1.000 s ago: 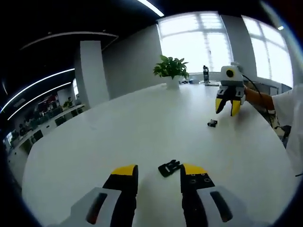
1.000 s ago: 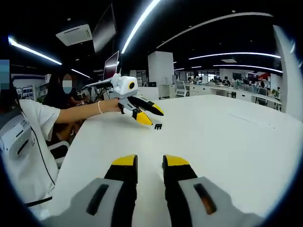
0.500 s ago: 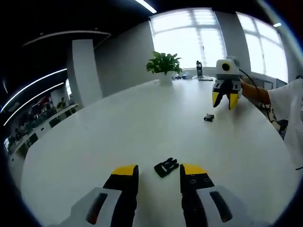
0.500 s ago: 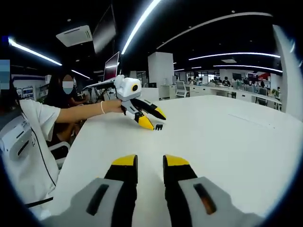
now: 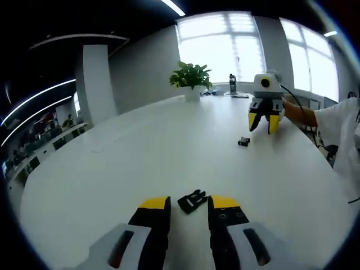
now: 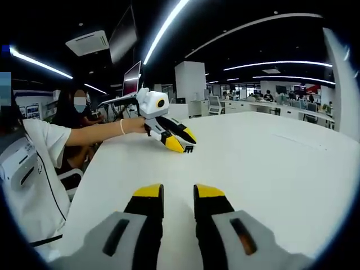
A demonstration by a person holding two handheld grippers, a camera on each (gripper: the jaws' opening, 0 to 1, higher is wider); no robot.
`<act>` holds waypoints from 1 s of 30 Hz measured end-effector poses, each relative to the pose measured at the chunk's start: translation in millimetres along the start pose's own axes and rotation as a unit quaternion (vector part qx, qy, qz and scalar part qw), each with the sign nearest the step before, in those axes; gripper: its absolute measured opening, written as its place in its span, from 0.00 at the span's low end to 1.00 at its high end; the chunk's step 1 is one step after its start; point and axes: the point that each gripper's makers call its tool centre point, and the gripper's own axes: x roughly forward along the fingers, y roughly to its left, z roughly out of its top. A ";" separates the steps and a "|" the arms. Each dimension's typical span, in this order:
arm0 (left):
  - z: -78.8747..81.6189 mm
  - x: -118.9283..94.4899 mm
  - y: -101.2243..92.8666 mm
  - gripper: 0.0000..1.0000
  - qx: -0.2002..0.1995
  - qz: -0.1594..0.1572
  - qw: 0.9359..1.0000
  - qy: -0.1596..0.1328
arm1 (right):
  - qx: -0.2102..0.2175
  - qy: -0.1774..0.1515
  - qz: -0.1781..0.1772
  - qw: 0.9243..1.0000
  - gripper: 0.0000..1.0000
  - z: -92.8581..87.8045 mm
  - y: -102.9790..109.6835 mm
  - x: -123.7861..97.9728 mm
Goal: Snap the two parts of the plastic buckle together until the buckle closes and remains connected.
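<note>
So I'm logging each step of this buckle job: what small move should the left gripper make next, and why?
Probably close the left gripper on the pronged buckle half: it lies on the table between the open jaws, ungripped. The other half lies below the right gripper.

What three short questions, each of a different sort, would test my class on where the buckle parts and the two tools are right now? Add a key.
1. True or false: the pronged buckle part lies on the white table between the left tool's jaws.
2. The smaller buckle part lies: A) on the table below the right tool; B) inside the right tool; C) beside the potted plant.
3. Fill in: the two buckle parts are ____ joined.

Key: 1 true; 2 A; 3 not yet
</note>
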 end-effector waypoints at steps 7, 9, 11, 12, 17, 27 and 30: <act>-1.2 0.5 -3.5 0.15 -0.007 -0.007 1.000 0.000 | 0.001 -0.001 0.000 1.000 0.20 0.4 0.4 -0.9; -2.4 0.8 -6.2 0.12 -0.005 -0.008 1.000 0.000 | 0.002 -0.002 0.000 1.000 0.20 0.3 1.3 -1.2; -2.5 1.4 -5.5 0.12 -0.006 -0.007 1.000 -0.001 | 0.002 -0.002 0.000 1.000 0.20 -0.2 1.6 -1.4; -2.7 1.4 -5.4 0.12 -0.007 -0.006 1.000 -0.001 | 0.003 -0.002 0.000 1.000 0.20 -0.7 1.7 -1.5; -3.3 1.0 -5.5 0.12 -0.009 -0.007 1.000 -0.002 | 0.004 -0.002 -0.001 1.000 0.20 -2.0 1.5 -2.9; -1.9 -0.6 -3.7 0.01 0.010 0.001 1.000 -0.001 | 0.003 -0.004 -0.002 1.000 0.20 -0.3 0.2 -3.7; -2.3 -1.8 -2.3 0.02 0.009 0.004 1.000 -0.002 | 0.005 -0.004 -0.002 1.000 0.20 -0.5 -0.3 -3.4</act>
